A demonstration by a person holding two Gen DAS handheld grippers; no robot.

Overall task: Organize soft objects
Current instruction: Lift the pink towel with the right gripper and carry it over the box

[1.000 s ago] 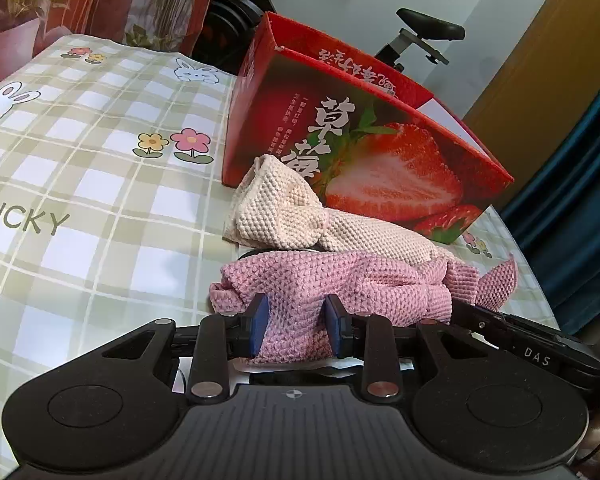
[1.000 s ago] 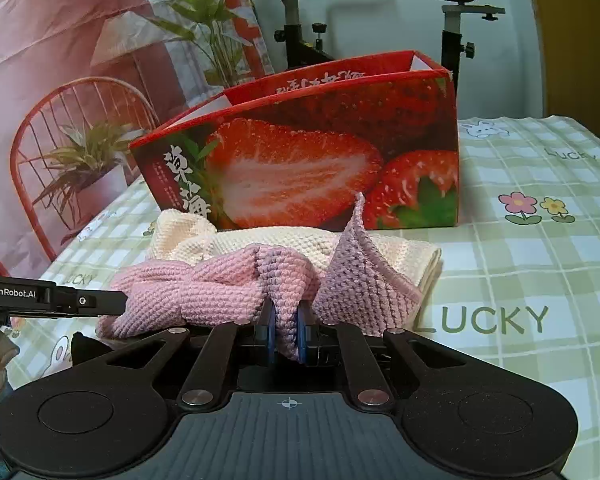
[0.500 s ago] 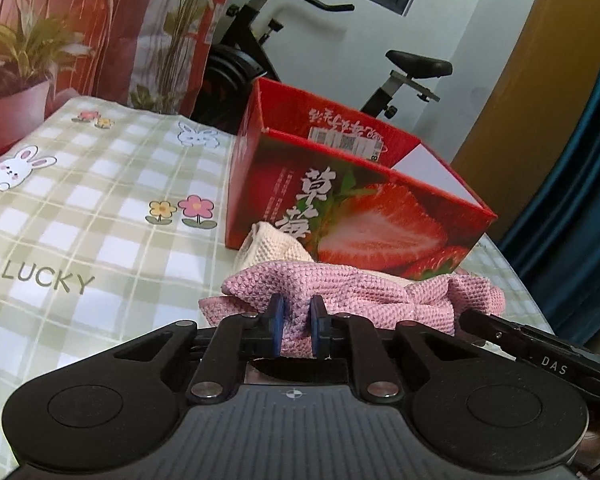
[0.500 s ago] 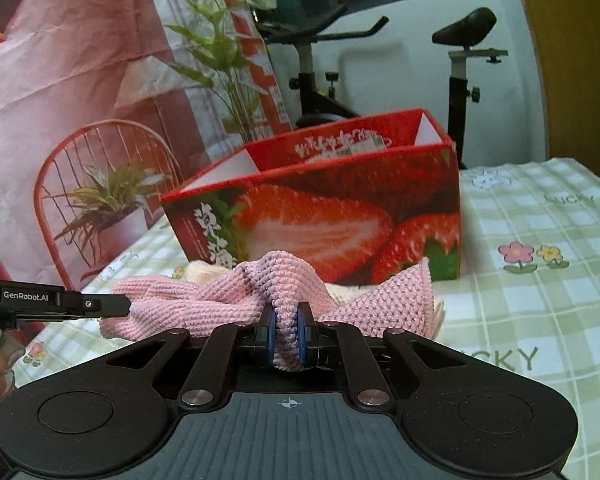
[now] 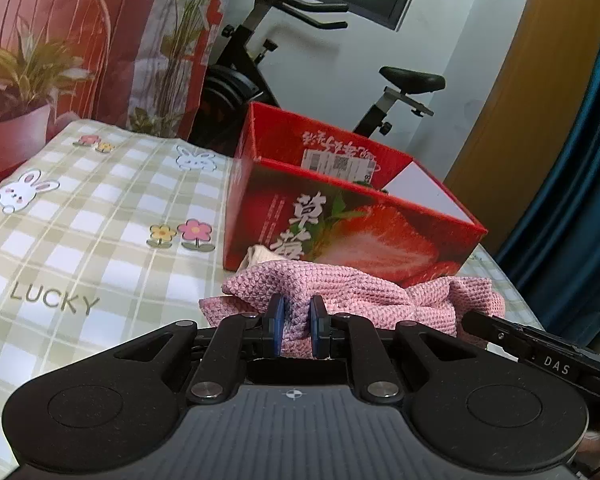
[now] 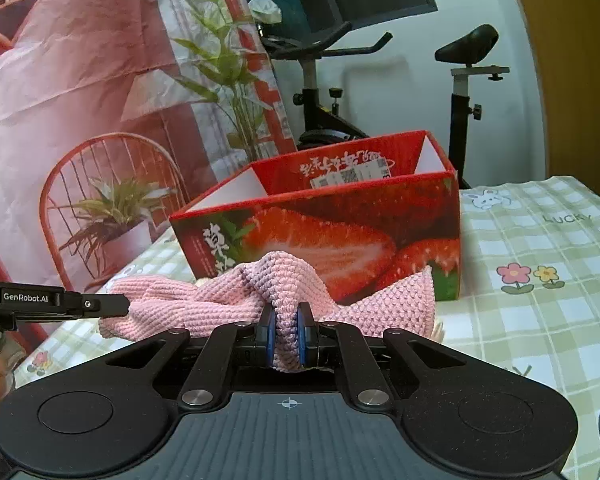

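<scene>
Pinching a pink cloth [image 5: 340,284] between them, the left claw [image 5: 296,330] and right claw [image 6: 286,334] each clamp a fold, holding it before the red box [image 6: 340,216] on the checked desk [image 5: 100,216].

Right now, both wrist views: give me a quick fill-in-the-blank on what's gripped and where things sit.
1. Both the left gripper and the right gripper are shut on the ____ cloth.
2. The open box behind the cloth is printed with a large ____.
3. A ____ cloth peeks out between the held cloth and the box.
4. The word printed on the checked tablecloth is ____.

Missing words: pink; strawberry; cream; LUCKY
</scene>
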